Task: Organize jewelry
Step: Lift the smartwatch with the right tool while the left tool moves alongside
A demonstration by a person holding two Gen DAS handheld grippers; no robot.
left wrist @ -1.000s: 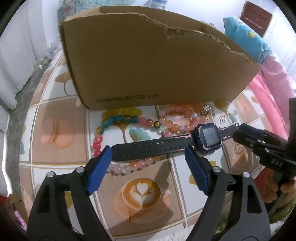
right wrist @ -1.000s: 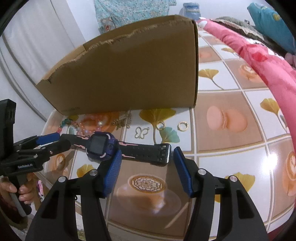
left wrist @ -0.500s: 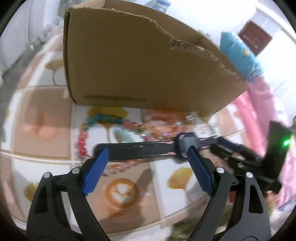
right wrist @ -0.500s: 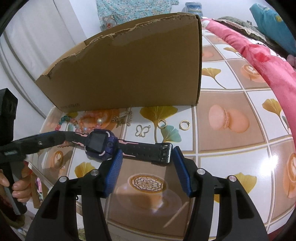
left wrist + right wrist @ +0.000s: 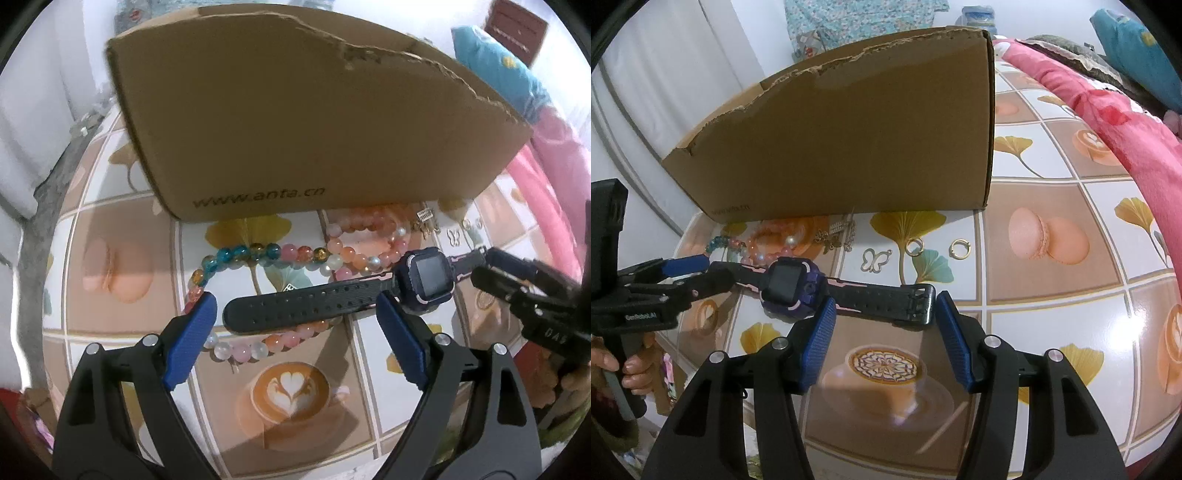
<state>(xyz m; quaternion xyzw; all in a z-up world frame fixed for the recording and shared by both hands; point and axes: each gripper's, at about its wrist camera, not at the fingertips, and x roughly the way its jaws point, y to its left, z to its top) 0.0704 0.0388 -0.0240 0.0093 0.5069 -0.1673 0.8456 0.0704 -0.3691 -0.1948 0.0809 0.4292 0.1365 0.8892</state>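
A dark purple smartwatch (image 5: 428,277) (image 5: 790,288) with black straps lies across the patterned tabletop, partly over a bead bracelet (image 5: 258,253). My left gripper (image 5: 295,321) (image 5: 690,273) straddles the holed strap (image 5: 303,310) lengthwise. Its jaws are opening and its blue pads stand clear of the strap. My right gripper (image 5: 884,321) (image 5: 487,266) spans the buckle strap (image 5: 886,301), with one pad against the watch case and the other against the buckle end. A second, orange-pink bracelet (image 5: 362,236) lies by the box.
A torn cardboard box (image 5: 295,129) (image 5: 849,129) stands close behind the jewelry. A butterfly charm (image 5: 875,260), two gold rings (image 5: 914,246) (image 5: 960,248) and a small chain (image 5: 838,236) lie in front of it. A pink blanket (image 5: 1108,122) borders the right side.
The left wrist view swung briefly and came back to much the same place. The left jaws stand slightly wider. The right gripper and the watch have kept their places.
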